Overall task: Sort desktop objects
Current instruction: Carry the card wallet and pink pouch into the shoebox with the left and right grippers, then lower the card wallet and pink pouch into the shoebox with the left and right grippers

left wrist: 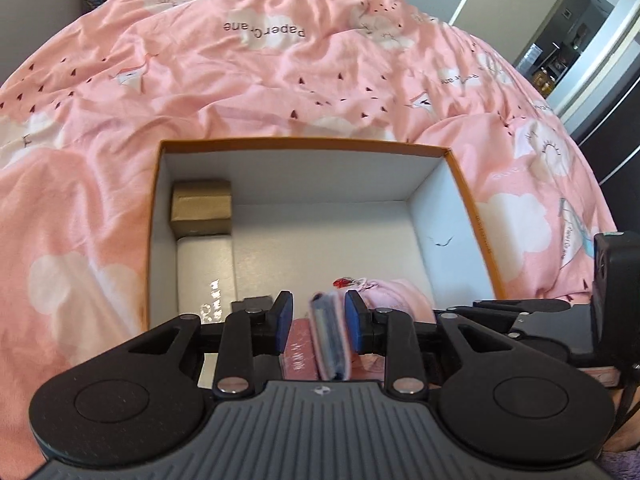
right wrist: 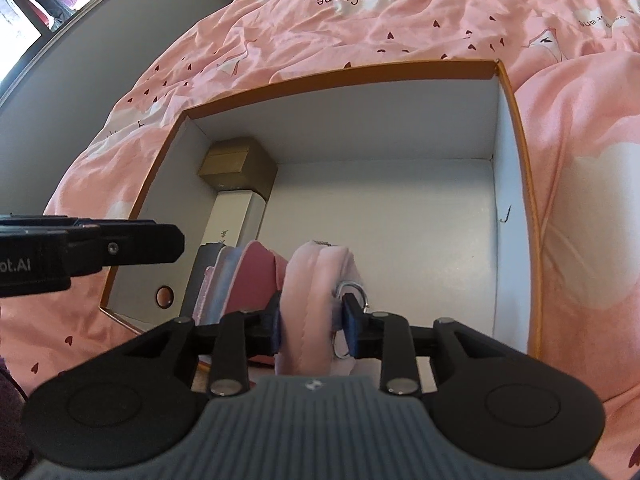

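Ribbed grey gripper (right wrist: 310, 316) — plush pink pouch (right wrist: 316, 280), orange-rimmed cardboard box (right wrist: 516, 120).

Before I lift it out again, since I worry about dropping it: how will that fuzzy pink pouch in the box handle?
The pink pouch looks plush and padded, so probably soft, squashing between the right gripper pads. Likely light. Its metal ring may dangle and snag.

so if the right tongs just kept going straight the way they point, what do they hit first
The right tongs already straddle the pink pouch. Pushed straight on, they would probably drive it down onto the white floor of the orange-rimmed box, though depth is hard to judge.
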`<state>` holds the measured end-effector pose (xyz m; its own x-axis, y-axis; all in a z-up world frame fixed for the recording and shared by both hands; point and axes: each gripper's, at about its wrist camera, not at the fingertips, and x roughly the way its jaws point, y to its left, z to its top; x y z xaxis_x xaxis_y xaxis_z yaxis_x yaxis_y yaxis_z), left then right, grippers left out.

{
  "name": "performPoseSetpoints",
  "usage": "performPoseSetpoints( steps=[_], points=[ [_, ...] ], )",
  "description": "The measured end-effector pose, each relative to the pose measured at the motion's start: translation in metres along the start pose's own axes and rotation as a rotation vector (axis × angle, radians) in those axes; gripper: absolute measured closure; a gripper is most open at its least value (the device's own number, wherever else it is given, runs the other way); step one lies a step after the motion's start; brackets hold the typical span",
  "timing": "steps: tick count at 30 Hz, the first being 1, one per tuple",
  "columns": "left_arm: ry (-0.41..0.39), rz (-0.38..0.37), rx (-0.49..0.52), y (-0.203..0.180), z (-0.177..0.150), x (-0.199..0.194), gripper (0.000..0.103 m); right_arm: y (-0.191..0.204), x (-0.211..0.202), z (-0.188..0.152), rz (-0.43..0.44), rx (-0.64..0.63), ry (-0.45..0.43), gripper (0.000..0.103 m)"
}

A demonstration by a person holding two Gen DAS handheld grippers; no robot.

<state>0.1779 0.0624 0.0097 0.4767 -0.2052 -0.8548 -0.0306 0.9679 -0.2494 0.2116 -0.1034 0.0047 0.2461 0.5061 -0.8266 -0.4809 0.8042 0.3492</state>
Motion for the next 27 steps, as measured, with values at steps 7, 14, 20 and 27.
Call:
performPoseSetpoints(
  steps=[7,14,20,27],
  points=[
    [0.011,-0.015,-0.097,0.03,-0.022,0.009,0.071,-0.002,-0.002,-0.003,0.04,0.078,-0.002,0.062],
    [0.013,-0.04,-0.158,0.043,-0.032,0.011,0.071,-0.011,-0.011,-0.007,0.1,0.153,-0.025,0.057],
    [0.019,-0.053,-0.181,0.046,-0.038,0.014,0.071,-0.01,-0.015,-0.005,0.072,0.123,-0.033,0.054],
    [0.017,-0.063,-0.176,0.041,-0.04,0.013,0.071,-0.008,-0.02,-0.002,0.067,0.093,-0.019,0.048]
  ],
)
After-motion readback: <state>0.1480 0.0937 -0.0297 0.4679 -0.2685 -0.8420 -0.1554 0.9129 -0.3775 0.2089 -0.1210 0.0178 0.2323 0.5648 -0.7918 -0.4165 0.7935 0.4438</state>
